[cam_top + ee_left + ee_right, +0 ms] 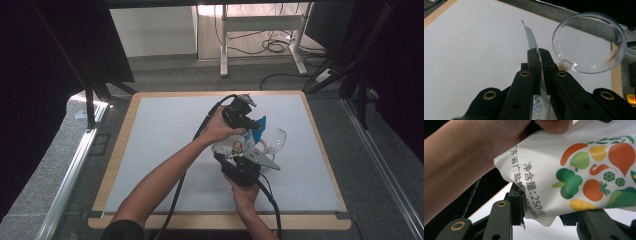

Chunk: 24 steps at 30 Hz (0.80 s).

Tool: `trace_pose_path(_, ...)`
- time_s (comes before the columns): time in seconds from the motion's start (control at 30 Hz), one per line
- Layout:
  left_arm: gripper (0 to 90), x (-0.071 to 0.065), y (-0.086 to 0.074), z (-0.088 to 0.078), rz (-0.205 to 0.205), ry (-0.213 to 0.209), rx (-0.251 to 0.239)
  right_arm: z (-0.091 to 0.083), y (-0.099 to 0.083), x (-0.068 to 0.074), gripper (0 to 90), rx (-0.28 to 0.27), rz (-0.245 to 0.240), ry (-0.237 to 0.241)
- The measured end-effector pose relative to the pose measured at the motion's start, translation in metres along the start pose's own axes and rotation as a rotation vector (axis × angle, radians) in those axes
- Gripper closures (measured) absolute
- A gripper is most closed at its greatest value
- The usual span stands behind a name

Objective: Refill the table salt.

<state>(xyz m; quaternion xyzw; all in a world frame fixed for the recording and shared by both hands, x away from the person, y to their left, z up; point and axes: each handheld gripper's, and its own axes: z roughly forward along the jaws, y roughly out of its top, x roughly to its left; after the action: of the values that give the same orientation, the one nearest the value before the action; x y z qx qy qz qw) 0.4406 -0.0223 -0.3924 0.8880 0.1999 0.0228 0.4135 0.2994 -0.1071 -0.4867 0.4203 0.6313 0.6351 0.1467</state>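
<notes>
A white pouch (239,145) printed with vegetables and topped by a blue edge hangs between both grippers above the white mat (165,150). My left gripper (256,124) is shut on the pouch's thin top edge (530,37), with the jaws pinched together (540,53). My right gripper (241,154) comes up from below and is shut on the pouch's bottom (574,157), which sits between its two jaws (546,207). A clear plastic cup (278,138) lies tilted on the mat just right of the pouch; its round mouth (589,42) faces the left gripper's camera.
The mat covers a wooden table (120,145). Grey carpet surrounds it, with a metal rail (70,175) at the left. Desk legs and cables (272,45) stand beyond the far edge, and black stands (350,70) at the right.
</notes>
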Motion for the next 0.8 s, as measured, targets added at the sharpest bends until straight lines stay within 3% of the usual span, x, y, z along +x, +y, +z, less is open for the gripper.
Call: trace_pose_path(0.8, 89.5, -0.0017, 0.0011, -0.0011, 0.006, 0.005, 0.002, -0.0004, 0.0008, 0.0008, 61.7, -0.004, -0.001, 0.004)
